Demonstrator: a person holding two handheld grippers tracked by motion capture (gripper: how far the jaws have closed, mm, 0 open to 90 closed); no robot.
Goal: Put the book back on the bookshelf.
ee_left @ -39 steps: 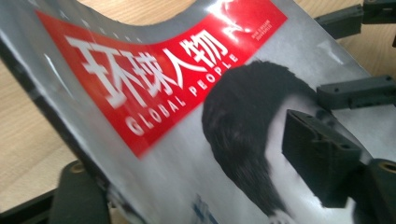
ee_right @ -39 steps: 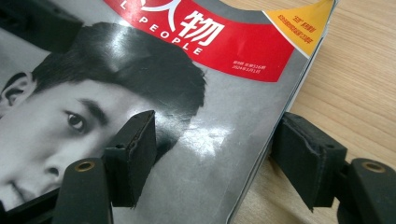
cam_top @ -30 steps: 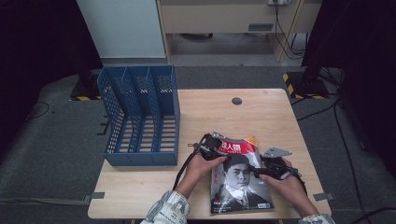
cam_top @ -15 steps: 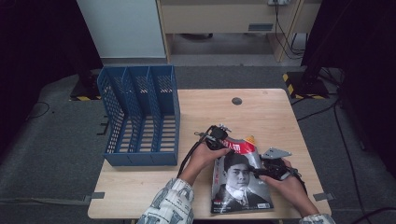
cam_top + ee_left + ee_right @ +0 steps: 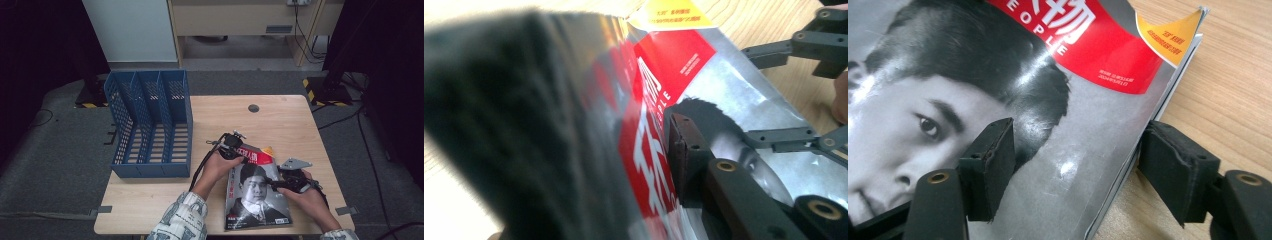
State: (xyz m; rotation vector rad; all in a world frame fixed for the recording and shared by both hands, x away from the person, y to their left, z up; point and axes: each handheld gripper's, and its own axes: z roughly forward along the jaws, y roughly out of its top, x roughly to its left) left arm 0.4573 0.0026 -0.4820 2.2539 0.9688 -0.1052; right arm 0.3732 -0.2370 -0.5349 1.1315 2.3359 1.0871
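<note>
We see the magazine [image 5: 256,192] lying on the table [image 5: 280,120] at about 5 o'clock. Our left gripper [image 5: 233,146] has just closed and pinches its top-left corner; our right gripper [image 5: 272,183], jaws apart, straddles its right edge. The blue file rack [image 5: 150,125] stands well apart at 9 o'clock. The left gripper view shows the cover lifted [image 5: 649,100].

Blue 3-slot file rack [image 5: 150,127]: upright on wooden table [image 5: 280,120], well left of tongs. Dark round cap [image 5: 253,108]: beyond tongs, on tabletop. Beige cabinet [image 5: 240,22] w/ cables [image 5: 305,30]: far behind, on grey floor [image 5: 60,170].
</note>
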